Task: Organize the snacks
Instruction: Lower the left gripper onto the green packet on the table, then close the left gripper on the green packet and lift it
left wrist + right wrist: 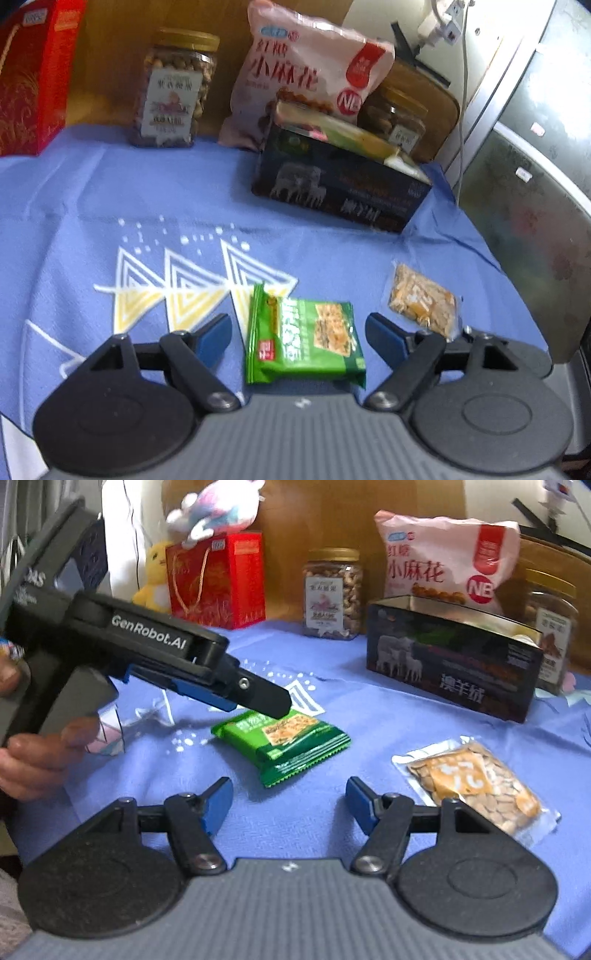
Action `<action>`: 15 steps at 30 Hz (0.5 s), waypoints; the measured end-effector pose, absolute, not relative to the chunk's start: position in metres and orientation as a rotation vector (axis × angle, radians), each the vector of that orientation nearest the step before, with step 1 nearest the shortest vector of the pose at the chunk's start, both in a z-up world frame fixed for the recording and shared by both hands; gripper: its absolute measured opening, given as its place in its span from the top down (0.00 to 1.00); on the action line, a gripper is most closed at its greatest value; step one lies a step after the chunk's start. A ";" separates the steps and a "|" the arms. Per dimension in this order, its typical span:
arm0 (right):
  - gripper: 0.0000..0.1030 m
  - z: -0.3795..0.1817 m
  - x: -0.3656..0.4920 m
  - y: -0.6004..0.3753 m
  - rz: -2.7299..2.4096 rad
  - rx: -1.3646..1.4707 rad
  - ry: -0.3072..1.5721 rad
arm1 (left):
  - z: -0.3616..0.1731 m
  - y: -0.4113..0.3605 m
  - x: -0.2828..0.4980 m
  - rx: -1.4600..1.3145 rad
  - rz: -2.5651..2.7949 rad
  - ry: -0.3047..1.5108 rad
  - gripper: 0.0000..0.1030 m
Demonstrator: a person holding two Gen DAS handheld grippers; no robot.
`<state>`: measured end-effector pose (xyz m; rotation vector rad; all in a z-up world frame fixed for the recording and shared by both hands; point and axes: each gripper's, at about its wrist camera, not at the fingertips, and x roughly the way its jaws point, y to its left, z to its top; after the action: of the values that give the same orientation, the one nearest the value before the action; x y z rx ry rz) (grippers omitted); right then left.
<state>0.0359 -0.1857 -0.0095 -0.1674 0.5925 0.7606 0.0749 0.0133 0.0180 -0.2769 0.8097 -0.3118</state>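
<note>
A green snack packet (303, 336) lies flat on the blue cloth, between the fingers of my left gripper (299, 332). That gripper is open, and both blue pads stand a little apart from the packet's sides. In the right wrist view a hand holds the left gripper, and its black finger (266, 698) hangs over the green packet (284, 738). My right gripper (291, 801) is open over bare cloth with nothing between its fingers. A clear packet of seeds (476, 779) lies to its right. An open dark box (450, 664) with some snacks inside stands behind.
Along the back stand a red gift bag (218, 579), a jar of nuts (332, 594), a pink snack bag (443, 565) and a second jar (550, 627). Plush toys (214, 509) sit at the back left. A grey metal cabinet (535, 166) borders the table's right.
</note>
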 end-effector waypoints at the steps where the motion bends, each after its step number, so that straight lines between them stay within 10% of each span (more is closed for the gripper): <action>1: 0.32 -0.010 0.037 -0.184 0.758 -0.180 0.587 | 0.014 0.011 0.077 -0.275 -0.316 0.824 0.24; 15: 0.45 -0.011 0.039 -0.173 0.743 -0.193 0.533 | 0.010 -0.012 0.069 -0.223 -0.356 0.769 0.30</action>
<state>0.0390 -0.1726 -0.0107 -0.1929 0.5334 0.7432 0.0690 -0.0125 0.0103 -0.2227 0.7690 -0.3563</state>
